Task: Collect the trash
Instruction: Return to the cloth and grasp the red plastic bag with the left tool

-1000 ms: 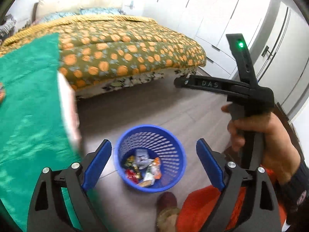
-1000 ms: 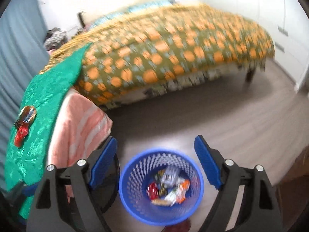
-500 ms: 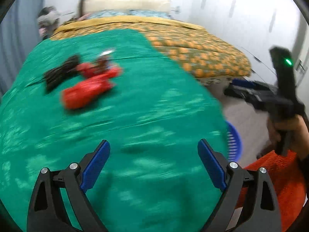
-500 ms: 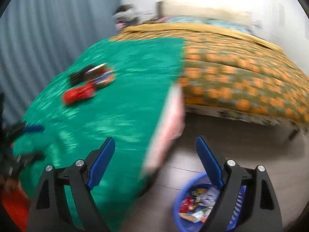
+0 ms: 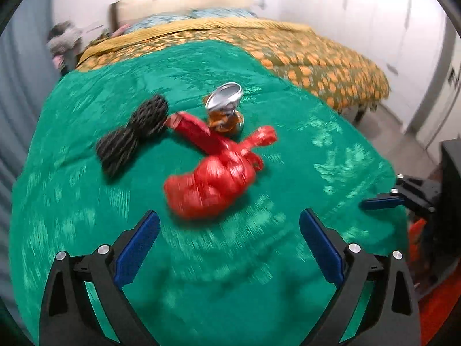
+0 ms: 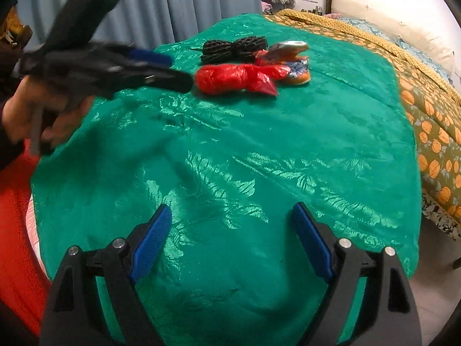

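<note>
Straight ahead of the left gripper (image 5: 229,243), jaws spread wide and empty: a red plastic bag (image 5: 211,186) on the green cloth (image 5: 259,288).

Beyond the bag sits a crushed can (image 5: 226,109) and, off to the left of it, a black mesh bundle (image 5: 132,134), all close together, the bag's tail touching or overlapping the can. Right gripper (image 6: 230,239) is also wide open, holding nothing, well back from the pile; from its side the left gripper reaches in just short of the bag. Risk, as I judge it: that slick, loosely bunched bag could slip from the pads, or a low grab could pinch the cloth and drag everything. A wide bite might knock the can over. No bin in view now, so its contents can't be told.
</note>
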Motion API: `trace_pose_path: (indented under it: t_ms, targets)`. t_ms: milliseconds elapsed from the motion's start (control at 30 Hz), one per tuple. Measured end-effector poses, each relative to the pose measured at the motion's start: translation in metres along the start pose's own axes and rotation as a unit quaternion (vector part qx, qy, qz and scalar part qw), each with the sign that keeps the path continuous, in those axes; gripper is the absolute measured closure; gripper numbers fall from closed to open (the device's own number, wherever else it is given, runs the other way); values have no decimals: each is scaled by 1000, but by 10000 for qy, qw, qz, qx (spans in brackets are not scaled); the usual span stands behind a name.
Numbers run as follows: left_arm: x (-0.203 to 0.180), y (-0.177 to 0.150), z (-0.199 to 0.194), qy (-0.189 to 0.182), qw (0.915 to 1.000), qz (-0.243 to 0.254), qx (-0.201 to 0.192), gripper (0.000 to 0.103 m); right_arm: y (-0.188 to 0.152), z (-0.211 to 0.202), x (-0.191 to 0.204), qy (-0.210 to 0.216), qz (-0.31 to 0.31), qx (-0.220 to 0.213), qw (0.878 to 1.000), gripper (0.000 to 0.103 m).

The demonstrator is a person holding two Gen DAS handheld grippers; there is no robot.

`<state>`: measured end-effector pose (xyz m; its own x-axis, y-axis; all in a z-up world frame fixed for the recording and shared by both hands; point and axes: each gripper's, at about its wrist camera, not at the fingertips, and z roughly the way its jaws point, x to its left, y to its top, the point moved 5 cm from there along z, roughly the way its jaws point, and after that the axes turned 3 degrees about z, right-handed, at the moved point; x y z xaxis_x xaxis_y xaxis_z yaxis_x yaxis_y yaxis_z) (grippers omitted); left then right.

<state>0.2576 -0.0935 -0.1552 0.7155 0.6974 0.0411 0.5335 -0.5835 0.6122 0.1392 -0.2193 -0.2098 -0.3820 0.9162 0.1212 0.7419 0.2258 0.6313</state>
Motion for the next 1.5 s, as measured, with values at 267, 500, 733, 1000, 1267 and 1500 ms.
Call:
trace_pose_path:
  t_ms: [267, 500, 733, 1000, 1267, 1500]
  targets:
    - [6, 26, 43, -197, 9961, 801, 313, 7, -3, 2, -8, -45, -26, -17, 10000, 20]
    - [2, 21, 54, -463, 9896, 1246, 542, 18, -4, -2, -13, -68, 86, -46, 9999, 19]
    - [6, 11, 56, -567, 9898, 1077, 734, 61, -3, -3, -17, -114, 228, -83, 9996, 20]
    - [10, -21, -9, -226, 9983, -347, 408, 62, -1, -13, -31, -172, 536, -185, 9982, 20]
    - [29, -79, -34, 635, 9798, -1882, 240, 60, -3, -16, -37, -241, 693, -216, 9971, 20]
    - [21, -85, -28, 1087, 9817, -1562, 7, 26, 3, -24, -45, -424, 753, -281, 9959, 20]
